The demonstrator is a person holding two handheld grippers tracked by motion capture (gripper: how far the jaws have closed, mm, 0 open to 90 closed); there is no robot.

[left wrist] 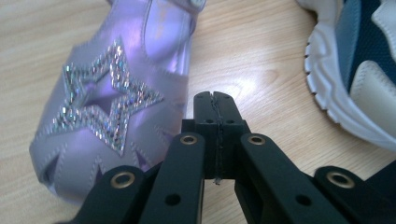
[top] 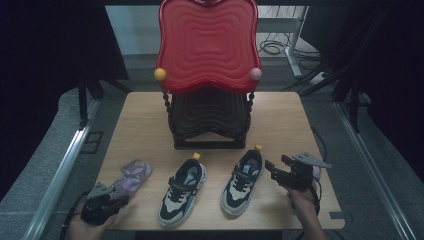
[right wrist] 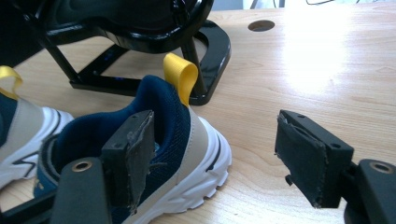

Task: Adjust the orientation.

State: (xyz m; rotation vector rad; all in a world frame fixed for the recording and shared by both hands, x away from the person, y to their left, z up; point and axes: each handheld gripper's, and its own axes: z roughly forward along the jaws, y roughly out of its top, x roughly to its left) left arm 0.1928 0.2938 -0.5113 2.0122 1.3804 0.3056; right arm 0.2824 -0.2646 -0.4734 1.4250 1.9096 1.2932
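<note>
**Reaching for a sneaker by its heel**

Looking down on a wooden table [top: 140, 120] carrying a red and black tiered rack [top: 207, 115] at 12 o'clock. Lying across the near edge: a purple sandal [top: 132, 175] at 7 o'clock, a left sneaker [top: 182, 192] at 6 o'clock, and a right sneaker [top: 242, 182] at 5 o'clock, heels pointing towards the rack.

Holding the right gripper [top: 276, 164] just at 3 o'clock of the right sneaker's heel, with jaws spread wide and grasping nothing. Seen up close in the right gripper view [right wrist: 217, 140], with one pad in front of the padded navy collar and the other over bare wood; touching or not, impossible to tell.

Keeping the left gripper [top: 119, 196] at 6 o'clock of the sandal, with jaws clenched together on nothing, tips [left wrist: 214, 100] sitting just beside the sandal's shiny strap [left wrist: 116, 93].

Judging the right sneaker [right wrist: 177, 126] as light, with a stiff rubbery sole and a soft, yielding upper. Probably gripping best across the firm heel counter, just below the yellow pull loop [right wrist: 180, 77]. Expecting the sandal's glossy upper to be slippery and thin, so favouring its sole edge.
</note>
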